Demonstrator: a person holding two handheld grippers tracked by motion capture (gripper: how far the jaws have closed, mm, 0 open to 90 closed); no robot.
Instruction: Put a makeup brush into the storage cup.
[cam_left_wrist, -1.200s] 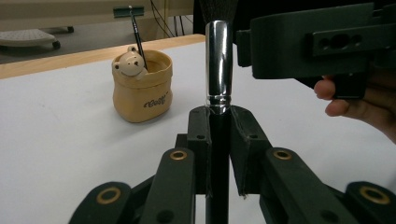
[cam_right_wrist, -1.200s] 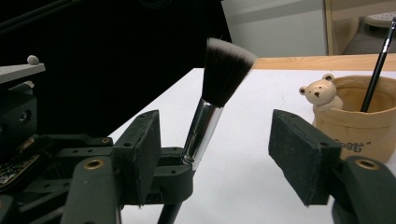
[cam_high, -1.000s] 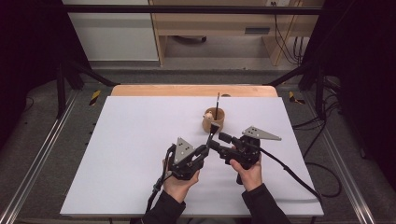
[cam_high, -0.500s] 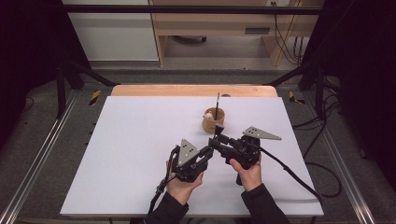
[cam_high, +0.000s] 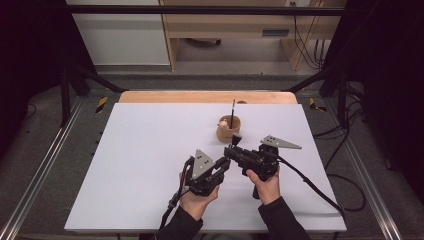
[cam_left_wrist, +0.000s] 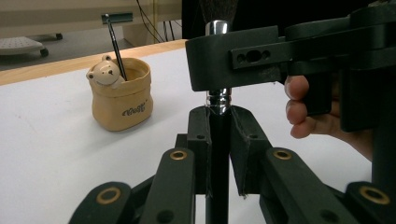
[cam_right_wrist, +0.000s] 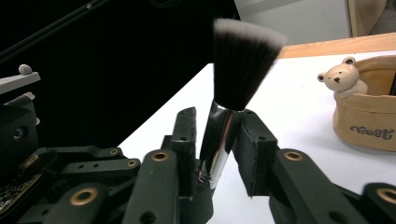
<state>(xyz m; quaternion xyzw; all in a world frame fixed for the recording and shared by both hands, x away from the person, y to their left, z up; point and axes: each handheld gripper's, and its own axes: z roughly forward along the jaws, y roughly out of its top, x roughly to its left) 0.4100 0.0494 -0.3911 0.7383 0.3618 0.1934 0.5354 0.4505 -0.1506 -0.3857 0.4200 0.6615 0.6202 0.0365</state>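
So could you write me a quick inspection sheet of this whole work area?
Surface: white table, a wooden strip along its far edge.
Job's things: makeup brush upright between the grippers; tan bear cup with a thin brush standing in it.
Clutter: nothing seen.
Grippers: left gripper shut on the brush's black handle; right gripper has just been closing, its pads at the silver collar.
Cables: one trails from each gripper; more lie on the floor at the right.
Surroundings: black frame, grey floor, wooden furniture behind.
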